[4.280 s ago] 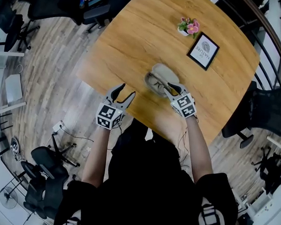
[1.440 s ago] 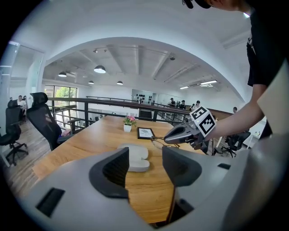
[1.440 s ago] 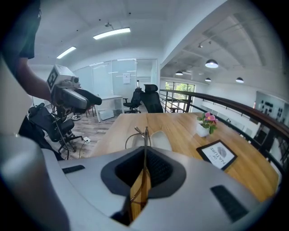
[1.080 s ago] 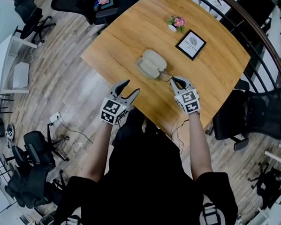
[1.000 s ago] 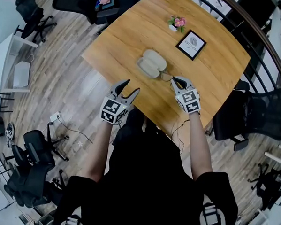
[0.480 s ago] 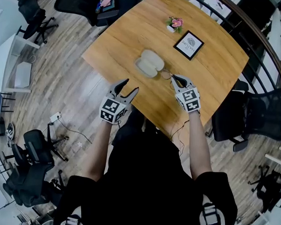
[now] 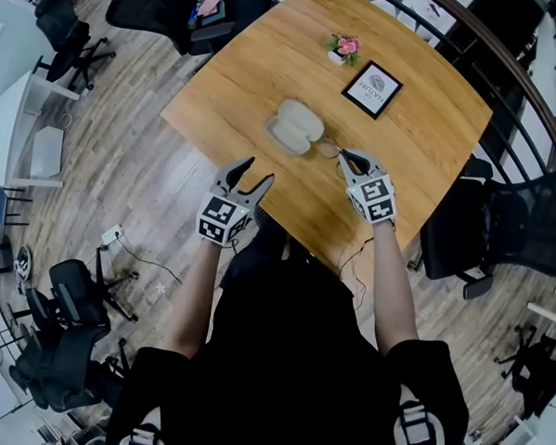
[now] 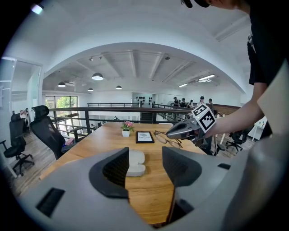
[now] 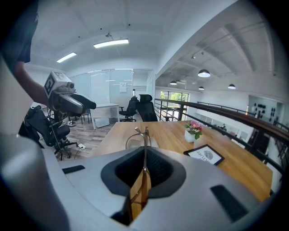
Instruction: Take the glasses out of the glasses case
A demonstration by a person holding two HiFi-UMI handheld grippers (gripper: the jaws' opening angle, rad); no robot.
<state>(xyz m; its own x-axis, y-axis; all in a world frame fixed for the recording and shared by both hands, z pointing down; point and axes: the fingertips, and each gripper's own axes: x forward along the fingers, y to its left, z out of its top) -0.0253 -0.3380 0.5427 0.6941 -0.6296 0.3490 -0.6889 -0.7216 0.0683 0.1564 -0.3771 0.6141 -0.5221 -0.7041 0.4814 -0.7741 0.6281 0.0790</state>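
The pale grey glasses case [image 7: 296, 129] lies open on the wooden table [image 7: 268, 49], also in the left gripper view [image 8: 134, 163]. Thin-framed glasses [image 7: 328, 151] sit just right of the case, pinched by one temple in my right gripper [image 7: 348, 159], which is shut on them. In the right gripper view the glasses [image 9: 144, 135] stick up between the jaws of the right gripper [image 9: 143, 180]. The left gripper view shows them [image 8: 168, 139] hanging from the right gripper [image 8: 180, 131] low over the table. My left gripper [image 7: 246, 179] hovers open and empty off the table's near edge.
A small pot of pink flowers [image 7: 343, 48] and a black-framed card [image 7: 371, 88] stand beyond the case. Black office chairs [image 7: 482, 228] stand around the table, and a railing [image 7: 535, 109] runs behind it. The table's near edge is just under my left gripper.
Since the oldest frame my right gripper has drawn the glasses out of the case and to its right. Over the last second nothing has visibly moved.
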